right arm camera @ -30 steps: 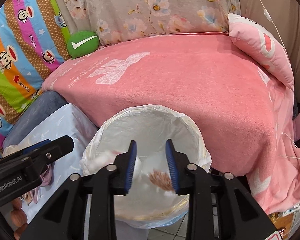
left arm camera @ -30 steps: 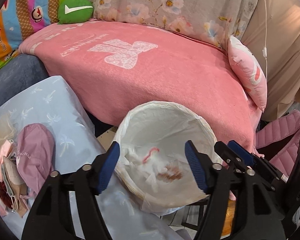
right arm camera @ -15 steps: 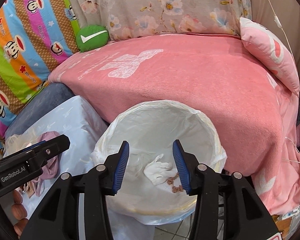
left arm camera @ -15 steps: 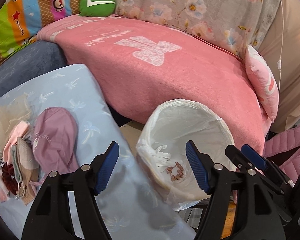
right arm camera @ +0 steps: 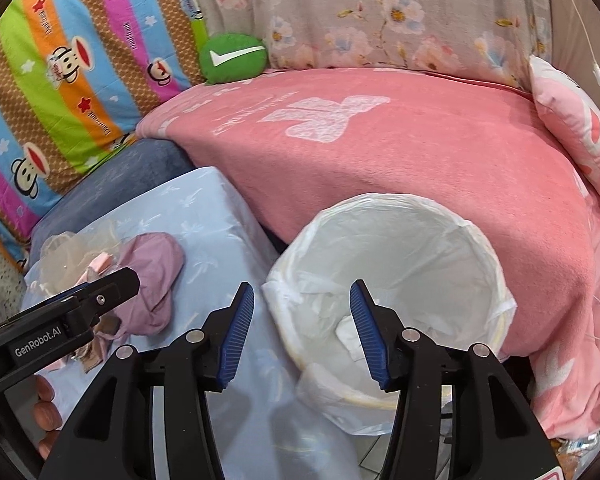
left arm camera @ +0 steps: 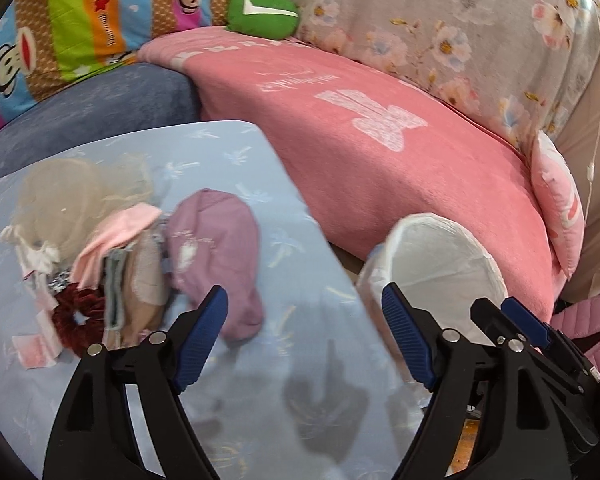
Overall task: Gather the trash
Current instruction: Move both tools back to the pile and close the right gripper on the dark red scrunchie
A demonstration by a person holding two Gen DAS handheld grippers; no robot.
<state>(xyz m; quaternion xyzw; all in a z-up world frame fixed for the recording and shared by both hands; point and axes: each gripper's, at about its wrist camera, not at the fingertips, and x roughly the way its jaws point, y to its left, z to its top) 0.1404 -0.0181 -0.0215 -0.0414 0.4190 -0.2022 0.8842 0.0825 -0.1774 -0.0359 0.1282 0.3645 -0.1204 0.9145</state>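
Note:
A white-lined trash bin (right arm camera: pixel 400 276) stands on the floor between the table and the sofa; it also shows in the left wrist view (left arm camera: pixel 444 264). White tissue (right arm camera: pixel 346 334) lies inside it. My right gripper (right arm camera: pixel 302 334) is open and empty, over the bin's left rim. My left gripper (left arm camera: pixel 304 338) is open and empty, above the table's right edge. A pile of items lies on the table's left: a mauve cap (left arm camera: pixel 216 252), pink cloth (left arm camera: pixel 116 240), a dark red scrunchie (left arm camera: pixel 76 316), netting (left arm camera: pixel 64 196) and paper scraps (left arm camera: pixel 34 354).
The table has a light blue cloth (left arm camera: pixel 260 400). A sofa with a pink blanket (right arm camera: pixel 380 152) runs behind the bin. A green cushion (right arm camera: pixel 234 58), a striped monkey-print pillow (right arm camera: pixel 60 64) and a pink pillow (right arm camera: pixel 576 128) lie on it.
Both grippers have swung left, away from the bin toward the table. My right gripper has opened wider. The tissue and brown scraps dropped into the bin.

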